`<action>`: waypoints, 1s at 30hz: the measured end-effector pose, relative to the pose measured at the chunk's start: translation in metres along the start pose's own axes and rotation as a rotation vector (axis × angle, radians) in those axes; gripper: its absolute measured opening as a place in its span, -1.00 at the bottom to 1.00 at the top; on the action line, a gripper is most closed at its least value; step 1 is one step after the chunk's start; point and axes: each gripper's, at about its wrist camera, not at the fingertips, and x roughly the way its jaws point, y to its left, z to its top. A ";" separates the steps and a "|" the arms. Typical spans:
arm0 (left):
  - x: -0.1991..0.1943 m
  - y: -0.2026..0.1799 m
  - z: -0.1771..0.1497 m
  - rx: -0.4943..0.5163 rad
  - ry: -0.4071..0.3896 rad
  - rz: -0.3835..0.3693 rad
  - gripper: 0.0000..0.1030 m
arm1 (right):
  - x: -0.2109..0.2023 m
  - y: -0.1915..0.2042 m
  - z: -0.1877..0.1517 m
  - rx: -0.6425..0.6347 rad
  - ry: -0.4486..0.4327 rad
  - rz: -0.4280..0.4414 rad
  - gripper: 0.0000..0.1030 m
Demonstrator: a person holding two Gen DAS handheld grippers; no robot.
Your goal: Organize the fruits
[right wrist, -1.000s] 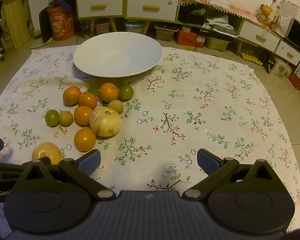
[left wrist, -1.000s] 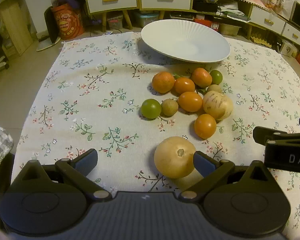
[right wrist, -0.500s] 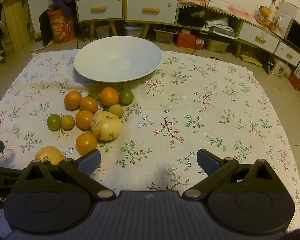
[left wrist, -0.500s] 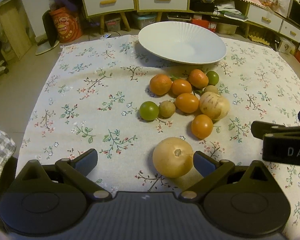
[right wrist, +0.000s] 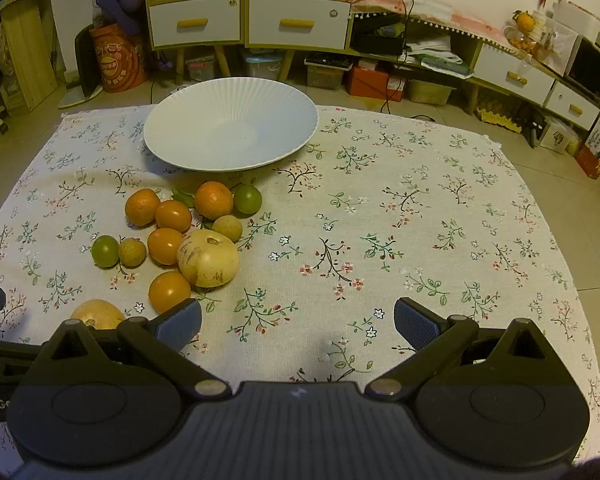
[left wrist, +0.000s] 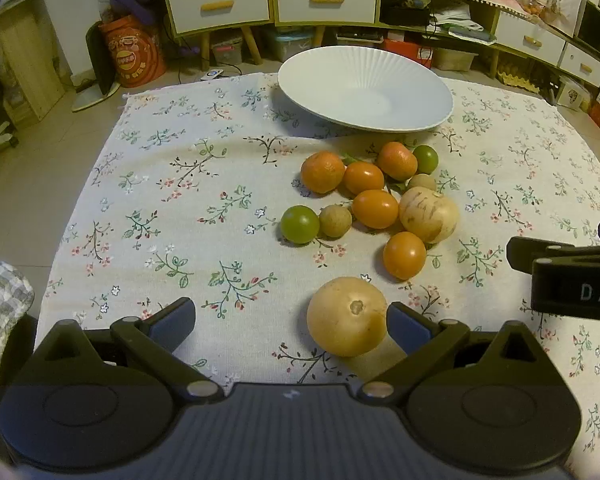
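Grippers (left wrist: 290,320) (right wrist: 298,320) both spread wide, one plate (right wrist: 180,128), six orange, two green, four yellowish fruits.

"DAS", perhaps cut off, on right hand-held gripper (left wrist: 572,276)

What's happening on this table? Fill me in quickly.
A person holds two grippers over a floral tablecloth, sorting fruit. The left gripper is open, with a pale yellow round fruit beside its right finger, not gripped. The right gripper is open over bare cloth. The white plate holds nothing; the oranges, green fruits and other pieces sit clustered on the cloth in front of it.
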 end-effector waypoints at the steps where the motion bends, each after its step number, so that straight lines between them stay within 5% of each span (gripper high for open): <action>1: 0.000 0.000 0.000 0.000 0.001 0.000 0.79 | 0.000 0.000 0.000 0.001 0.000 0.000 0.99; 30: -0.001 -0.003 0.000 0.005 0.003 -0.001 0.79 | 0.000 -0.001 -0.001 0.002 0.004 -0.001 0.99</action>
